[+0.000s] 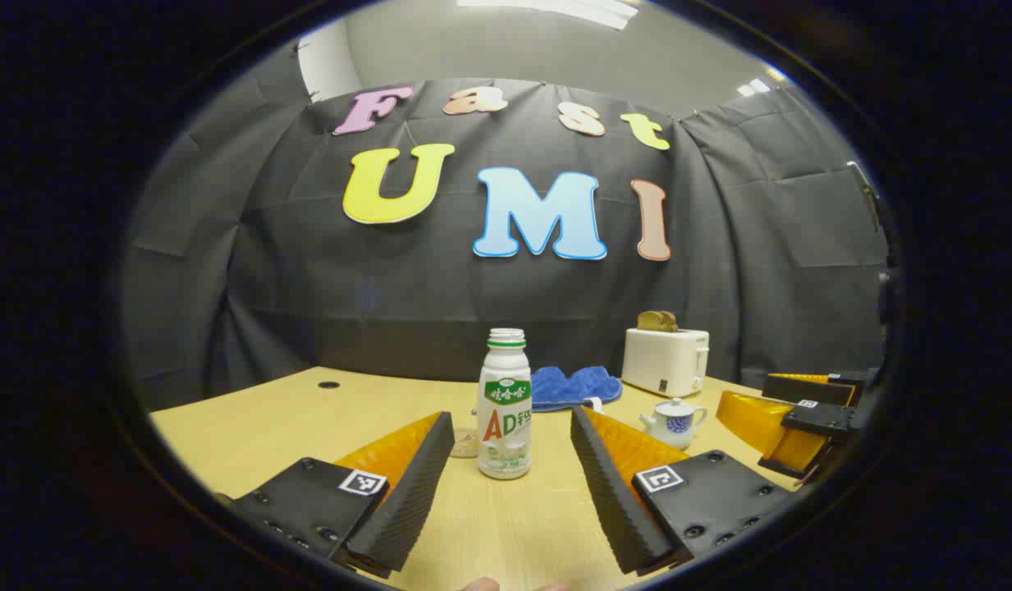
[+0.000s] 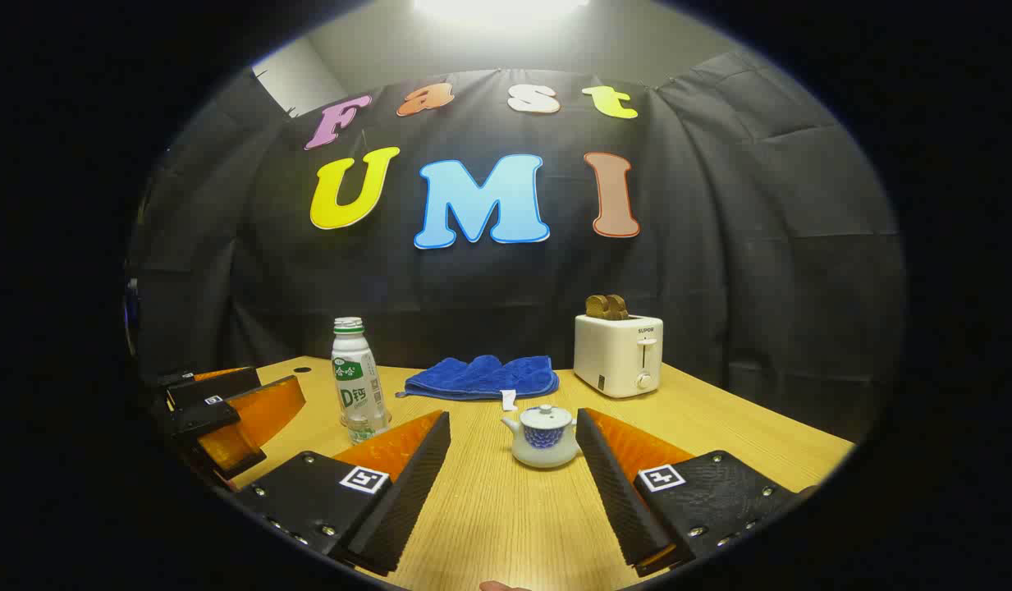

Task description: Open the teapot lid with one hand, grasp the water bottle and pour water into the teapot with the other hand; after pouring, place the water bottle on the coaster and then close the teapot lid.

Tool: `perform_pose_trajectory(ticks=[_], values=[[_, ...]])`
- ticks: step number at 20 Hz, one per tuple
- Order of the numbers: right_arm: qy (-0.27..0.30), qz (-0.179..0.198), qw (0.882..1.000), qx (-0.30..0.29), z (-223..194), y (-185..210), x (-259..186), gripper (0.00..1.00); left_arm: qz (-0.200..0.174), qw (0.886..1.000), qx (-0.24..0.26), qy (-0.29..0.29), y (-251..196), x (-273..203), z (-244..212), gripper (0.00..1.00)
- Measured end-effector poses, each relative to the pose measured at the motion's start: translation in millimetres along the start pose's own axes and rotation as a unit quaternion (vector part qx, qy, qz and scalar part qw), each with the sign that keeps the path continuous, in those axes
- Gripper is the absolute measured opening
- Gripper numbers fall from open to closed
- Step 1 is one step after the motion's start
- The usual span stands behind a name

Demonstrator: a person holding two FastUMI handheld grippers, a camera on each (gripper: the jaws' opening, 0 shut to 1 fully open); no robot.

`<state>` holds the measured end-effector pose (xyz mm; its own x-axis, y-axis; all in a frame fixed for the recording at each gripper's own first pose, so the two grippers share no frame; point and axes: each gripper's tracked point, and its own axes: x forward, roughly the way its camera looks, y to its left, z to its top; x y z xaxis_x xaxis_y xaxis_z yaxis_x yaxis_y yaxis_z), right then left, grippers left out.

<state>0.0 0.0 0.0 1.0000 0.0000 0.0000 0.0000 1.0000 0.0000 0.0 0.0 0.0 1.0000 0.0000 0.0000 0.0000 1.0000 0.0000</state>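
In the left gripper view, the left tongs (image 1: 512, 476) stand released on either side of the upright water bottle (image 1: 505, 404) on the counter (image 1: 259, 427), not touching it. In the right gripper view, the right tongs (image 2: 514, 484) gape wide before the lidded teapot (image 2: 544, 436), with the bottle well to its left.

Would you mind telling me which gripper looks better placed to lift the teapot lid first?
The right gripper, probably: its open fingers frame the teapot, lid on, straight ahead. The left gripper is lined up on the water bottle instead.
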Motion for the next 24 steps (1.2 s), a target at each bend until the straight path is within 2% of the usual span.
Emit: perform_pose_trajectory(ticks=[4, 17, 24], values=[[-0.003, -0.001, 1.000, -0.001, 5, -2, -1, 0.95, 0.011, 1.000, 0.025, 0.004, 6, 4, -5, 0.99], [0.005, -0.006, 1.000, -0.006, 0, -6, 10, 0.95, -0.003, 0.999, 0.031, 0.008, 0, 8, -9, 0.99], [0.039, -0.020, 0.999, -0.002, -9, -21, 66, 0.95, -0.003, 0.999, 0.021, 0.027, 6, 34, -20, 0.94]])
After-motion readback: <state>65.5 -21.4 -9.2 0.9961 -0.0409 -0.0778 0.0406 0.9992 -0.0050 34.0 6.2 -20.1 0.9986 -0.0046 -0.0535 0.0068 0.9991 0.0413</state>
